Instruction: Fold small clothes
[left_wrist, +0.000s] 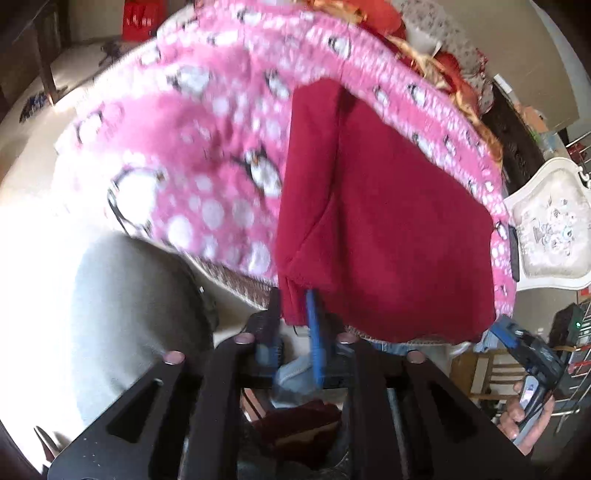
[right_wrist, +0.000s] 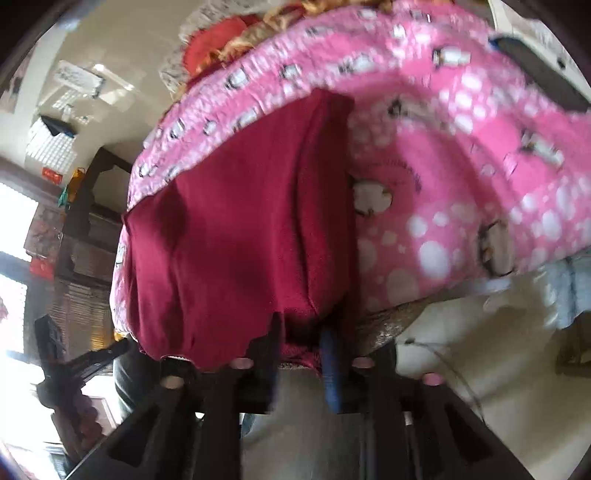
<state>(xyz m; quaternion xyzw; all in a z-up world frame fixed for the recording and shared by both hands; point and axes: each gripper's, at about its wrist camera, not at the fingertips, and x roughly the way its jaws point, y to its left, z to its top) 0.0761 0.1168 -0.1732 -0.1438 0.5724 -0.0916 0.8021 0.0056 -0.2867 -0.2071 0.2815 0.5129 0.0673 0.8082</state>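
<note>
Spread across the top and middle of both wrist views: a pink penguin-print blanket (left_wrist: 207, 155), serving as the work surface. Laid flat on it, a dark red garment (left_wrist: 388, 229), centre-right in the left view and centre-left in the right view (right_wrist: 236, 236), its near hem hanging over the blanket's edge at the lower middle of each frame; probably laid that way so the hem can be taken from below.

At the bottom centre of the left view, the left gripper (left_wrist: 295, 321), jaws slightly parted with the hem's corner between them; too blurred to say whether the pads press, so grasp or release cannot be told. At the bottom centre of the right view, the right gripper (right_wrist: 303, 343), jaws apart around the other stretch of hem, seemingly released rather than clenched.

Around: a white ornate chair (left_wrist: 554, 229) at the right edge of the left view, red and gold bedding (left_wrist: 439, 55) at the top, nothing blocking the fold.
</note>
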